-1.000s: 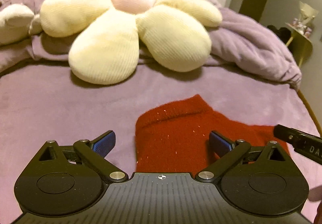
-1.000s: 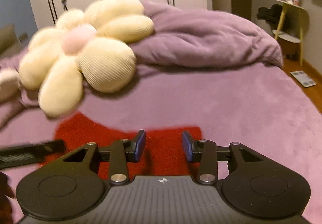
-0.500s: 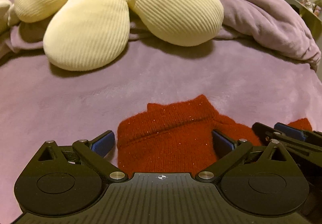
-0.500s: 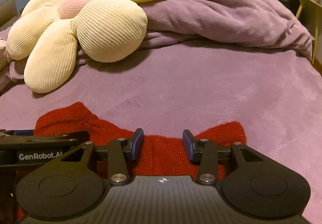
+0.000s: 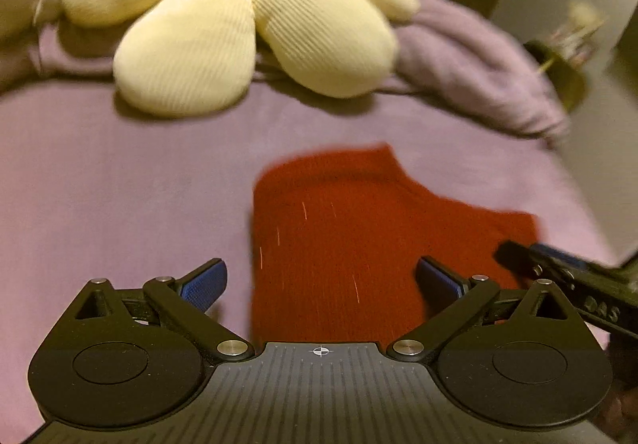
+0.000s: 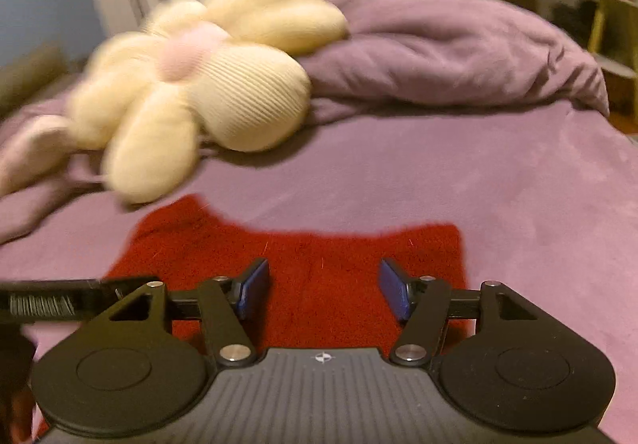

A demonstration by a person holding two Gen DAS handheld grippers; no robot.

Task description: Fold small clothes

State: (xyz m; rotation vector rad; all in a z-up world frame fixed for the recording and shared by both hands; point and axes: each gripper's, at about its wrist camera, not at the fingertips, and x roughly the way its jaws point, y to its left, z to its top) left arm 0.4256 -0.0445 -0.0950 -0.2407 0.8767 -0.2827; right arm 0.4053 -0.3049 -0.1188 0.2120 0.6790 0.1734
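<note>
Purple plush bedspread point(image 5: 119, 184) held my flat red knitted garment point(image 5: 339, 236) at twelve o'clock, seemingly partly folded; both grippers point(image 5: 321, 278) point(image 6: 323, 290) gaped empty.

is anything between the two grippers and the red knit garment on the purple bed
Nothing visible. The red knit garment lies flat on the purple bed cover, directly under the open left gripper and open right gripper. The cream flower-shaped cushion sits well beyond it, apart from the cloth.
</note>
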